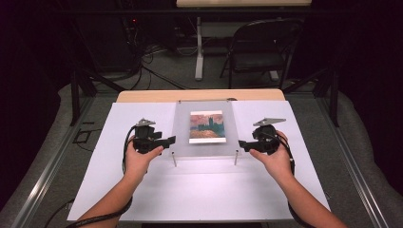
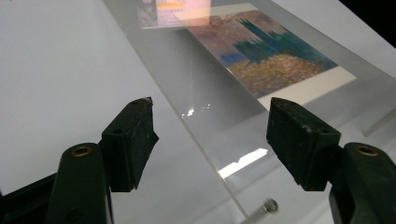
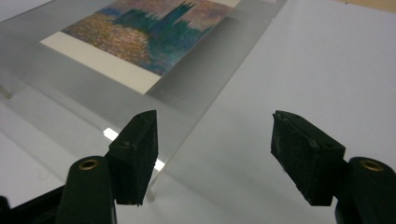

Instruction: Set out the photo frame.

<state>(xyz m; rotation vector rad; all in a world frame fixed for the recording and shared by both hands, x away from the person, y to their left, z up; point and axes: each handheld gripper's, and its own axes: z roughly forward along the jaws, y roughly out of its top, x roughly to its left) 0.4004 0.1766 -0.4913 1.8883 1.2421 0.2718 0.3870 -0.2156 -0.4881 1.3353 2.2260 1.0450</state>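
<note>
My left gripper (image 1: 169,140) and right gripper (image 1: 242,144) gape | acrylic frame (image 1: 183,128): stiff, slick, scratch-prone | I grip side edges.

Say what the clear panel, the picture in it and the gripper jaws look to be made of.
Panel: looks like clear acrylic, glossy; light glints off it and its cut edge shows, though glass is possible. Picture: seemingly a paper print with a matt, grainy look and a plain white margin. Left gripper and right gripper: jaws of black, dull material, probably rubber or plastic, with rough, scuffed faces.
</note>
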